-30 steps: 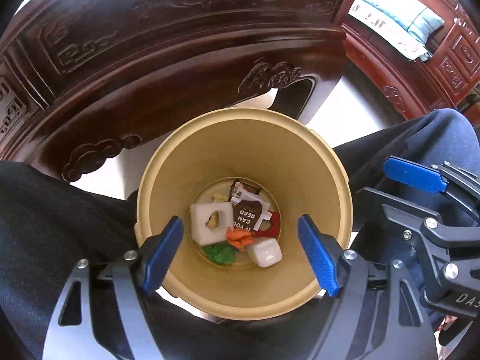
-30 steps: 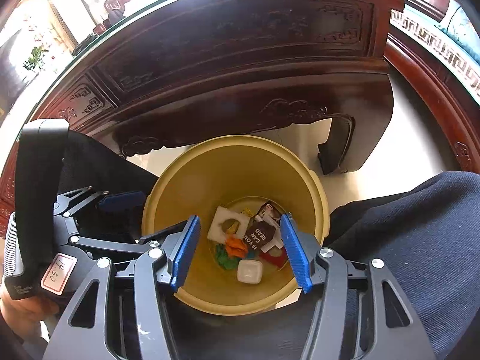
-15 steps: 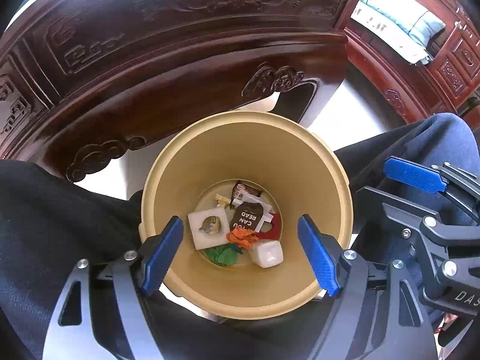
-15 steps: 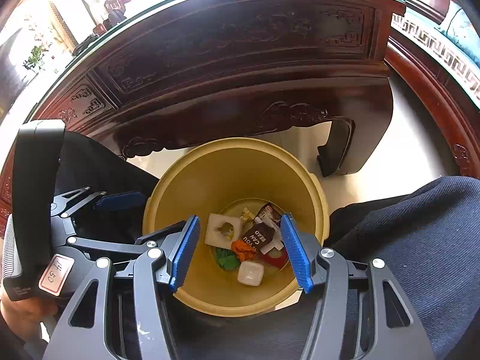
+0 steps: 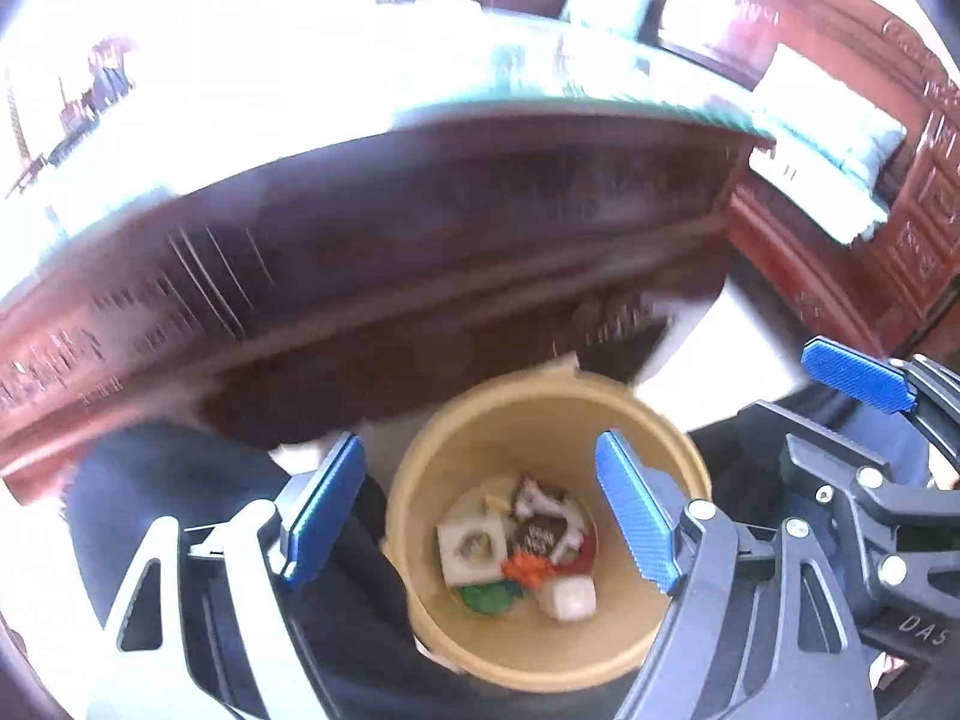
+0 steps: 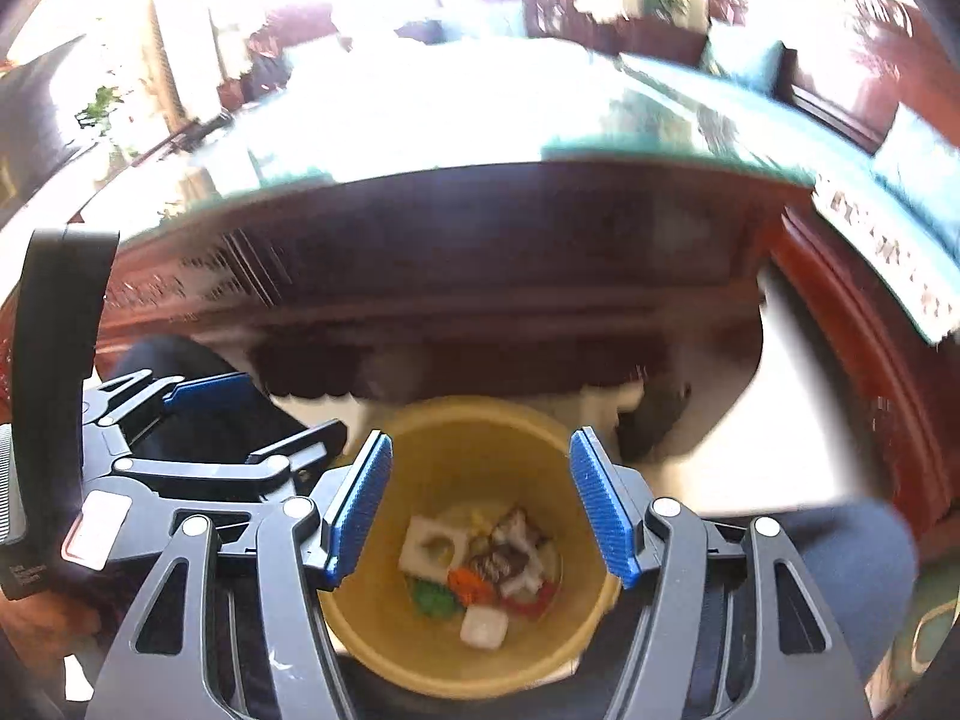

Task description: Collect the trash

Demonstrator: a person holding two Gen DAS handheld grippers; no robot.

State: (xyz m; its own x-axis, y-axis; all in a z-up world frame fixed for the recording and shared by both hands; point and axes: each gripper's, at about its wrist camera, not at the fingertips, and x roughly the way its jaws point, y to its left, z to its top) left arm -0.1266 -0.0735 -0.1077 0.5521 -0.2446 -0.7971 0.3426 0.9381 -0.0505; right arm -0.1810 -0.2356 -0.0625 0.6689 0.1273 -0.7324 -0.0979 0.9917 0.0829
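Both claws stand apart with nothing between the pads. Left gripper [image 5: 480, 504]: its blue ribbed fingers [image 5: 324, 501] are spread wide and empty, held above the near rim of the bin. Right gripper [image 6: 480, 504]: its jaws are opening, also empty, with the blue pads framing the bin's mouth from above (neither pad touches the rim, as far as the blur allows).

Directly below sits a round tan plastic waste bin [image 5: 660, 462], standing upright on the pale floor between the seated person's dark-trousered legs [image 5: 180, 480]. Collected trash lies on the bin's bottom:
- a white square foam piece with a round hole [image 5: 471, 546], on the left;
- a brown printed wrapper [image 5: 540, 534] beside it, overlapping white scraps;
- a crumpled orange scrap [image 5: 525, 570] in the middle;
- a green scrap [image 5: 486, 597] nearest the left gripper;
- a small white cube-shaped lump [image 5: 570, 600] at the near right;
- a red piece [image 6: 528, 597] under the wrapper's edge.

Beyond the bin rises a dark carved wooden table [image 5: 420, 252], its glass top [image 6: 480, 108] washed out by glare. Farther right, red-brown carved wooden seating with pale blue cushions [image 5: 840, 144] is heavily blurred.
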